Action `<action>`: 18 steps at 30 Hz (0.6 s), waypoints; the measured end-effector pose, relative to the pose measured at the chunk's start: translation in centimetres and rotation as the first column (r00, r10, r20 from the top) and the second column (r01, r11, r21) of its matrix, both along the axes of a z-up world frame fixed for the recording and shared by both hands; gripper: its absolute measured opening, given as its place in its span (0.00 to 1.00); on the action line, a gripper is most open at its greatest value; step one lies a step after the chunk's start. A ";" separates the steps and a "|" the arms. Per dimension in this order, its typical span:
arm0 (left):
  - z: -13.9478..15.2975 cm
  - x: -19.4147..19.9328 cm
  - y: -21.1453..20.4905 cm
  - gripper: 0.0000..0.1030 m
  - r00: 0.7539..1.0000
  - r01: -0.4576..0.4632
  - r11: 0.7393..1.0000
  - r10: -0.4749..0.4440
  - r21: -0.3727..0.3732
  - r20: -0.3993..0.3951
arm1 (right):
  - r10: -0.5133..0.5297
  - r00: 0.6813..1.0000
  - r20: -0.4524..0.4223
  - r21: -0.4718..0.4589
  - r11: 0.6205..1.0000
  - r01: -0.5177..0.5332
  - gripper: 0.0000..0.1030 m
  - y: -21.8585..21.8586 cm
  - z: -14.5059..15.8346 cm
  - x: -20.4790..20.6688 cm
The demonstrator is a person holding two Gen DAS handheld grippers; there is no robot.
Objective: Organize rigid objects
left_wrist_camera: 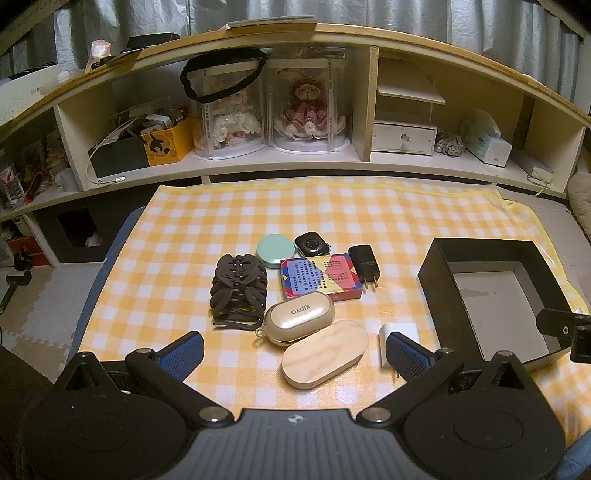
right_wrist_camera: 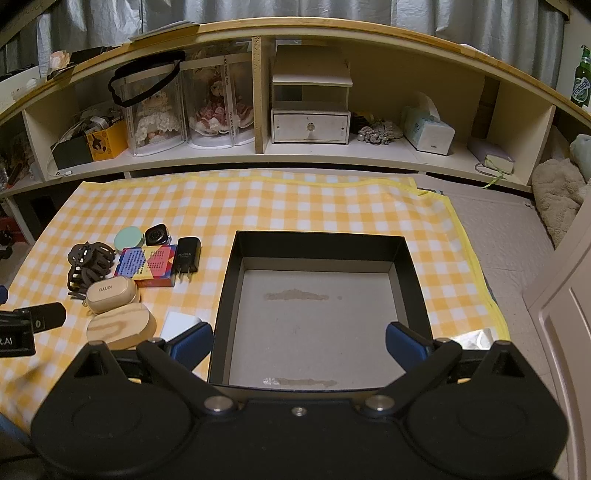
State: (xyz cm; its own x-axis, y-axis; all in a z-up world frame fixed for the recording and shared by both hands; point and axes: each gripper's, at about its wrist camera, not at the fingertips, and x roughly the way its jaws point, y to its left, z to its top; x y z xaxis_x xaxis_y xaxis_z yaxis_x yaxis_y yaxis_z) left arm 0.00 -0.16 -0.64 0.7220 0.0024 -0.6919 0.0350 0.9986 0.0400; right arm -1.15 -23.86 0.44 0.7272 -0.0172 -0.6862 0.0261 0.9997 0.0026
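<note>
Yellow-and-white checked cloth (left_wrist_camera: pixel 207 229) over the surface, small things clustered left of centre, black open box (right_wrist_camera: pixel 317 245) toward the right edge, grey floor bare inside. Cluster from far to near: mint round tin (left_wrist_camera: pixel 276 251) beside a black smartwatch body (left_wrist_camera: pixel 312 244); black plug charger (left_wrist_camera: pixel 364 264) just right of a colourful card box (left_wrist_camera: pixel 319 277), prongs toward the near edge; dark hair claw clip (left_wrist_camera: pixel 239 288) at the left of the group; beige earbud case (left_wrist_camera: pixel 300 316) marked KINYO, touching a wooden oval block (left_wrist_camera: pixel 325 353) nearer the near edge; white charger (left_wrist_camera: pixel 399 338) between the block and the box, partly hidden by a blue finger pad. Left hand-held gripper (left_wrist_camera: pixel 293 352) above the near edge, fingers wide apart, nothing between them, block lying in the gap. Right hand-held gripper (right_wrist_camera: pixel 299 345) over the box's near wall, fingers also spread wide, holding nothing. Wooden shelf unit (right_wrist_camera: pixel 332 35) past the far edge, with two boxed dolls (right_wrist_camera: pixel 184 107).
</note>
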 end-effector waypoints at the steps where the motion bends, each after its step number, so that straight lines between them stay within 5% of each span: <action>1: 0.0 0.0 0.0 1.00 1.000 0.001 1.000 -0.001 0.000 0.000 | 0.000 1.000 0.000 0.000 1.000 0.000 0.98 0.0 0.1 0.0; 18: 0.0 0.0 -0.1 1.00 1.000 -0.001 1.000 0.001 0.001 -0.001 | 0.003 1.000 -0.001 -0.001 1.000 -0.003 0.98 0.1 -0.2 -0.1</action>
State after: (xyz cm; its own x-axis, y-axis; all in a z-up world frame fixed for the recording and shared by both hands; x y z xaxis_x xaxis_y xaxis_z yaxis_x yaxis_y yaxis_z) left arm 0.04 -0.29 -0.66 0.7213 0.0037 -0.6926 0.0343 0.9986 0.0410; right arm -1.24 -23.76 0.29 0.7264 -0.0162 -0.6871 0.0234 0.9997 0.0012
